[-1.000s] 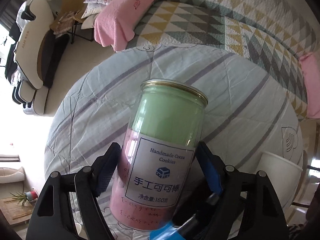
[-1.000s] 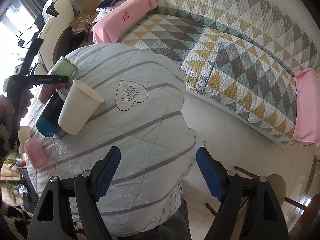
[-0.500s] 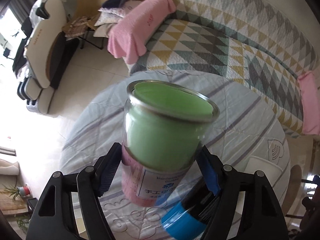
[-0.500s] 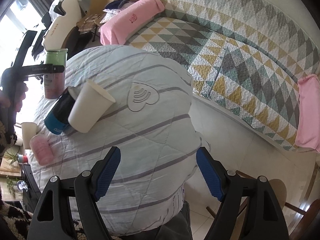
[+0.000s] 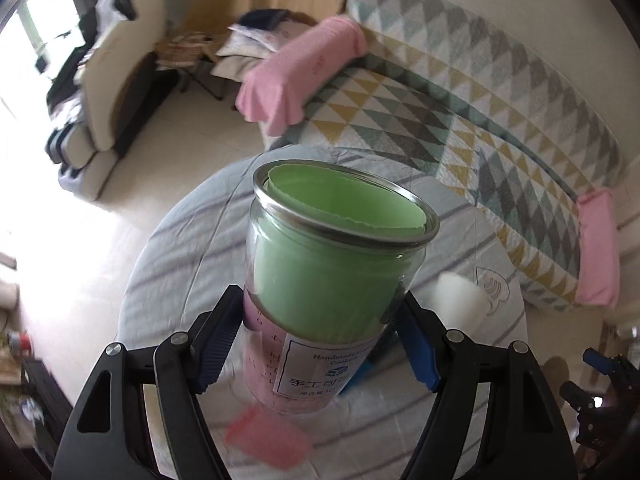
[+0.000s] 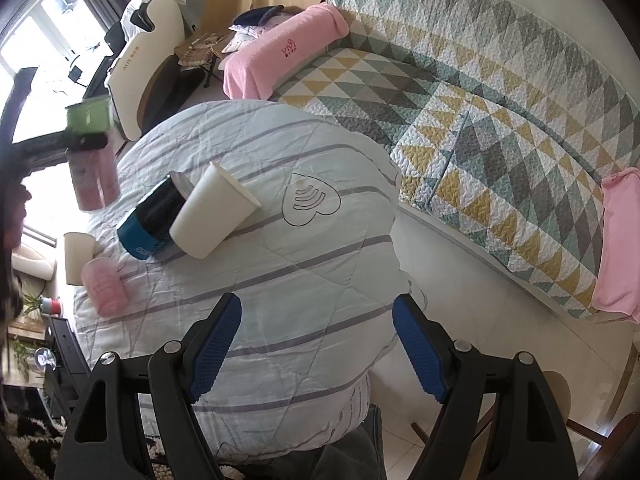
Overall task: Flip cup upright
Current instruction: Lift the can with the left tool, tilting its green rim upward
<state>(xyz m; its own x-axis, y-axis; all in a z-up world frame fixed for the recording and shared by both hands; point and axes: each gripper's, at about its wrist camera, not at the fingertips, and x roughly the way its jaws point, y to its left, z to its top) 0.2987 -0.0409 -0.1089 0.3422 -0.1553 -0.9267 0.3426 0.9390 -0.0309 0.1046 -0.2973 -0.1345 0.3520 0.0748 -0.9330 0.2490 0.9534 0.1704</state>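
Note:
My left gripper (image 5: 320, 340) is shut on a clear jar cup (image 5: 332, 280) with a green upper lining, a pink lower part and a white label. It holds the cup upright in the air above the round table, open mouth up. The right wrist view shows the same cup (image 6: 92, 160) held at the far left. My right gripper (image 6: 316, 348) is open and empty over the near edge of the table (image 6: 300, 280).
On the striped tablecloth lie a white paper cup (image 6: 212, 216) on its side, a black and blue cup (image 6: 152, 216) beside it, a pink cup (image 6: 104, 286) and a small white cup (image 6: 78, 252). A quilted sofa (image 6: 480, 100) curves behind.
My left gripper has lifted the jar cup higher and tilted it more upright, mouth up. The right gripper has stayed open and nearly still.

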